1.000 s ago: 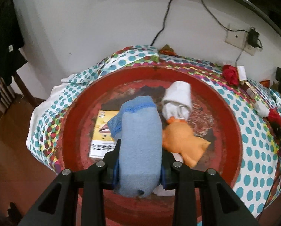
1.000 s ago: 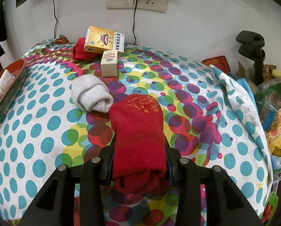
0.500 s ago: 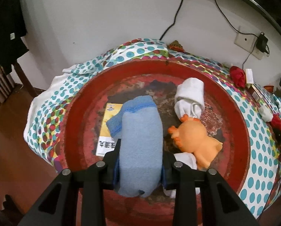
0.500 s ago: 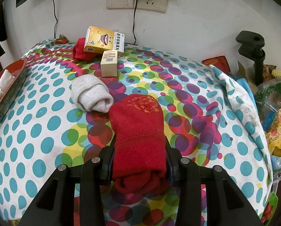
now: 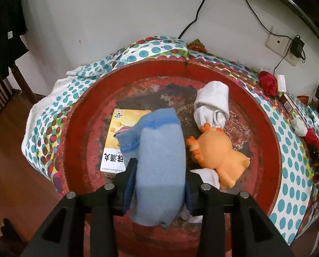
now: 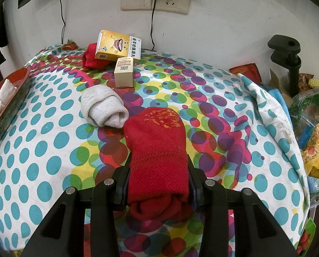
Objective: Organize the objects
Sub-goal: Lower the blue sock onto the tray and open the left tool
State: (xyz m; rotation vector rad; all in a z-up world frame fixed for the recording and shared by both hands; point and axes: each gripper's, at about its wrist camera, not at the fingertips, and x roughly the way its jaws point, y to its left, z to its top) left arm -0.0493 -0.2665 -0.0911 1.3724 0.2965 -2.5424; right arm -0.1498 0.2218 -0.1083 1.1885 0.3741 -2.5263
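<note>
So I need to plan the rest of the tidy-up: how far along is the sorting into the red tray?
Done: red tray holds a white sock, orange toy and box. In hand: left gripper opening around the blue sock; right gripper grips a red sock. Left: grey-white sock, two boxes, red cloth.

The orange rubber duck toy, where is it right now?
In the left wrist view, the orange rubber duck toy lies inside the round red tray, right of the light blue sock, touching the rolled white sock.

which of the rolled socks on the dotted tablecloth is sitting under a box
The red rolled sock at the far end, by the wall: the yellow box rests on it. The white rolled sock lies bare.
</note>
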